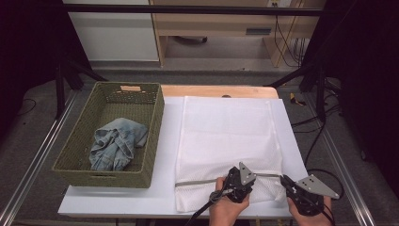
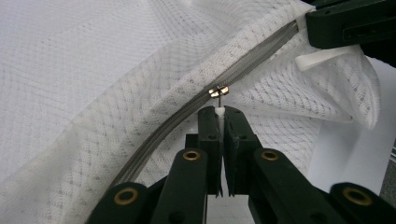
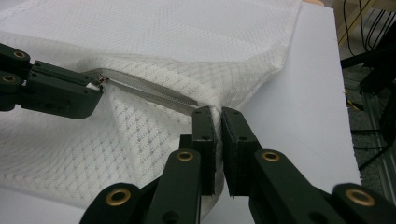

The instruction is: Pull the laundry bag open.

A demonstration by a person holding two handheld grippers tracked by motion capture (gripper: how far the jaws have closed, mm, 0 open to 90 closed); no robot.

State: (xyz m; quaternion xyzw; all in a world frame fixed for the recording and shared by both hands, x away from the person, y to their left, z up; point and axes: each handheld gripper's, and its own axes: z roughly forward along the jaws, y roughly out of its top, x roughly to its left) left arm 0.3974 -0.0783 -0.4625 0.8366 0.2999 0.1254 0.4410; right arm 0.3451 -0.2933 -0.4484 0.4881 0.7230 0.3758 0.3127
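Note:
A white mesh laundry bag [image 1: 228, 132] lies flat on a white board [image 1: 169, 155], its grey zipper [image 1: 197, 181] running across near the front edge. My left gripper [image 2: 220, 112] is shut on the white pull tab just below the metal slider [image 2: 218, 90]; in the high view the left gripper [image 1: 235, 173] sits over the zipper line. My right gripper [image 3: 217, 112] is shut on the bag's mesh at the zipper's right end, at the bag's front right corner [image 1: 284, 179]. The zipper [image 3: 149, 91] stretches taut between both grippers.
A woven basket [image 1: 155, 141] stands left of the board with crumpled blue jeans [image 1: 117, 143] inside. The board's right edge [image 1: 294, 141] and the table's front edge are close to my hands. Cables [image 1: 315, 136] lie on the floor at right.

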